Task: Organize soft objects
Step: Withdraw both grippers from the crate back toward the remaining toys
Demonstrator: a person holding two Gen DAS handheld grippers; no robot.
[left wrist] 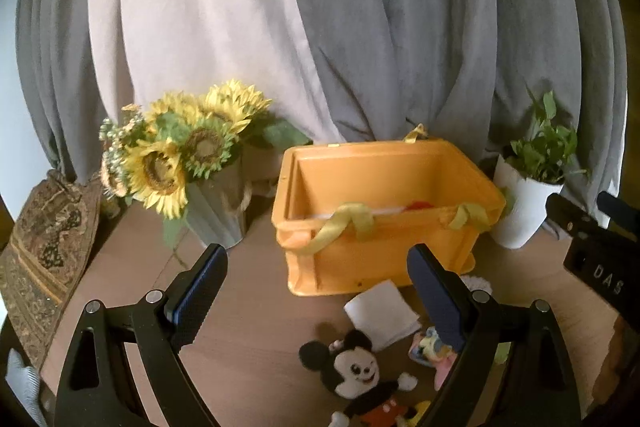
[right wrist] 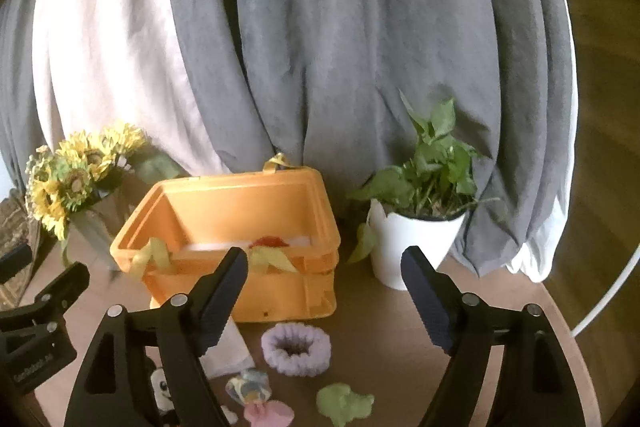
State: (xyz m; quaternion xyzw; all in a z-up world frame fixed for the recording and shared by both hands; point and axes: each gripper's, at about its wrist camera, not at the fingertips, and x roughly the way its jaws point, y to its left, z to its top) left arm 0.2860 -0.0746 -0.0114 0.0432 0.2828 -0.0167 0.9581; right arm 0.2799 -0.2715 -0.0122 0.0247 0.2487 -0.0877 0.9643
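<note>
Both tongs [left wrist: 316, 263] [right wrist: 324, 267] gape empty above wooden table [right wrist: 400, 339] before grey curtains [right wrist: 340, 47].

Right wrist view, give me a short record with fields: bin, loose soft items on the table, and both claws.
bin: orange crate, open top, yellow ribbons on its rim
loose items: lilac scrunchie, green soft piece, mouse plush, white folded cloth
left claw: open, empty
right claw: open, empty
</note>
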